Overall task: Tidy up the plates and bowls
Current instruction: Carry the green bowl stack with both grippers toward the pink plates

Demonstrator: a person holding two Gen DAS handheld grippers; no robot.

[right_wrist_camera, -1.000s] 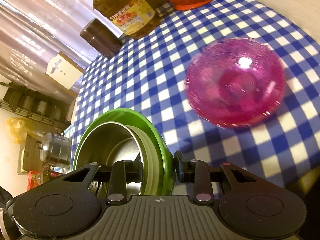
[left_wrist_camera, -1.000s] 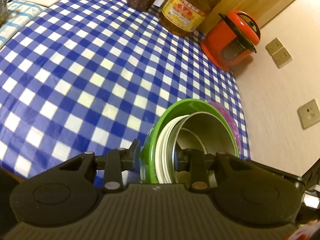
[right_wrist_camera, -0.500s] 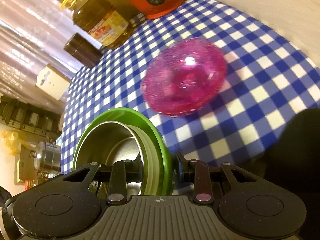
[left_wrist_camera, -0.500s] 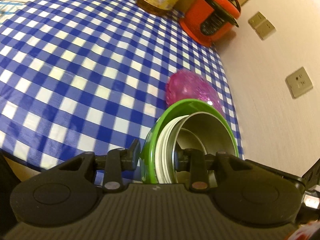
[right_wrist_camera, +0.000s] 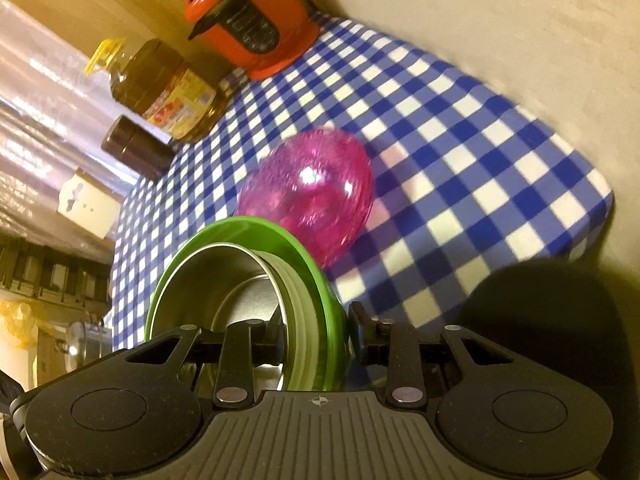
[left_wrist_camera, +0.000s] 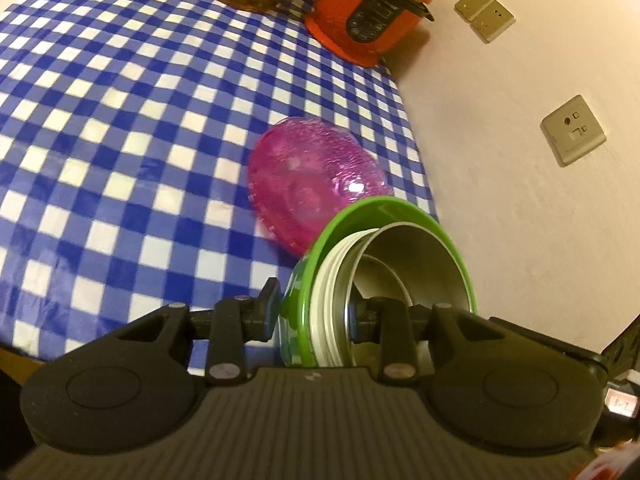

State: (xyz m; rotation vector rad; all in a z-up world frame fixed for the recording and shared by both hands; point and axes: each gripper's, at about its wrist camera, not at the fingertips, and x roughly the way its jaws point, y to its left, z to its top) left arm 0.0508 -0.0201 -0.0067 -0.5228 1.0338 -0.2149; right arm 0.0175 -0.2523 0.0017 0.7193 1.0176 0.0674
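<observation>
A nested stack hangs above the table's near corner: a green bowl (left_wrist_camera: 384,208) outermost, white dishes (left_wrist_camera: 326,280) inside it, a steel bowl (left_wrist_camera: 420,268) innermost. My left gripper (left_wrist_camera: 314,314) is shut on one side of the stack's rim. On the opposite side my right gripper (right_wrist_camera: 316,344) is shut on the same green bowl (right_wrist_camera: 256,232), which holds the steel bowl (right_wrist_camera: 224,280). Just beyond the stack, a pink translucent bowl (left_wrist_camera: 316,176) sits on the blue-checked tablecloth (left_wrist_camera: 120,120); in the right wrist view the pink bowl (right_wrist_camera: 312,196) shows partly behind the green rim.
An orange rice cooker (left_wrist_camera: 368,12), an oil bottle (right_wrist_camera: 160,88) and a dark jar (right_wrist_camera: 136,148) stand along the table's far edge. A wall with sockets (left_wrist_camera: 572,130) borders the table. The table corner (right_wrist_camera: 592,200) lies near the pink bowl.
Both grippers have carried the stack back toward the table's near edge by the wall. The pink bowl now shows just beyond the stack, and the cooker has come fully into view.
</observation>
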